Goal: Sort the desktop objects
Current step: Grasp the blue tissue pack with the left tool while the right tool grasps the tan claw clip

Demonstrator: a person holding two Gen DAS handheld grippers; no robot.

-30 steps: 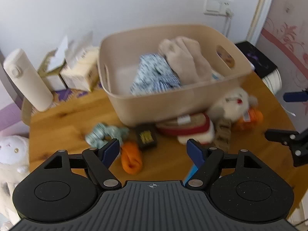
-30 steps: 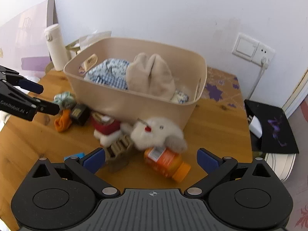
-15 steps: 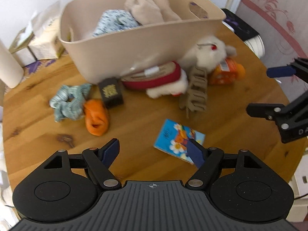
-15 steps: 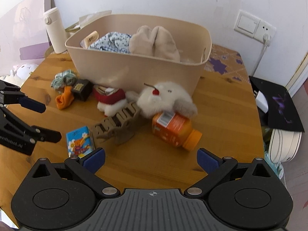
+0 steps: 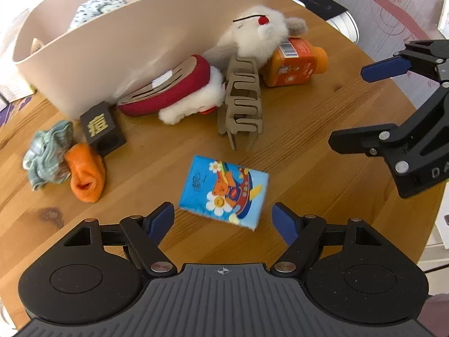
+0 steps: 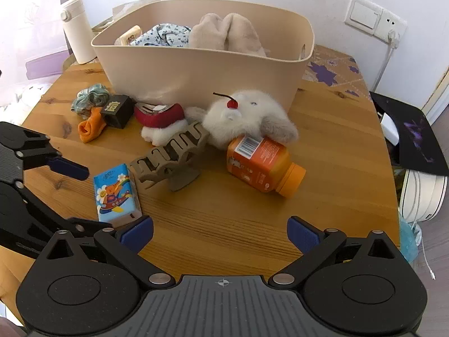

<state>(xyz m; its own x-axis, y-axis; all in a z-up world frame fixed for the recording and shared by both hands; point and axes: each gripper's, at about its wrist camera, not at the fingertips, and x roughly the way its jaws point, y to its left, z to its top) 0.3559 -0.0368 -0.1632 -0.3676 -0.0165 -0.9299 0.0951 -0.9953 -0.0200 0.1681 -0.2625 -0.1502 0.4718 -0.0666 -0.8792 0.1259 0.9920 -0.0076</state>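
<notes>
A blue tissue packet (image 5: 224, 193) with a cartoon bear lies flat on the wooden table (image 5: 308, 168). My left gripper (image 5: 223, 220) hangs open just above it, and the packet's near edge sits between the blue pads without touching them. In the right wrist view the same packet (image 6: 116, 193) lies between the left gripper's fingers (image 6: 70, 168). My right gripper (image 6: 220, 233) is open and holds nothing, over bare wood in front of the orange bottle (image 6: 261, 165). A tan hair claw (image 5: 242, 98), a white plush toy (image 5: 252, 36) and a red-and-white plush slipper (image 5: 174, 92) lie before the beige bin (image 5: 140, 28).
A black block with a gold character (image 5: 102, 127), an orange sock (image 5: 85, 177) and a teal scrunchie (image 5: 47, 154) lie at the left. The bin holds cloth and a plush. A white flask (image 6: 75, 31) stands behind it. The table's round edge (image 6: 393, 196) is close on the right.
My left gripper has sunk and tipped down toward the table, and the blue packet has come between its fingers. The right gripper has dropped a little. Both stayed open.
</notes>
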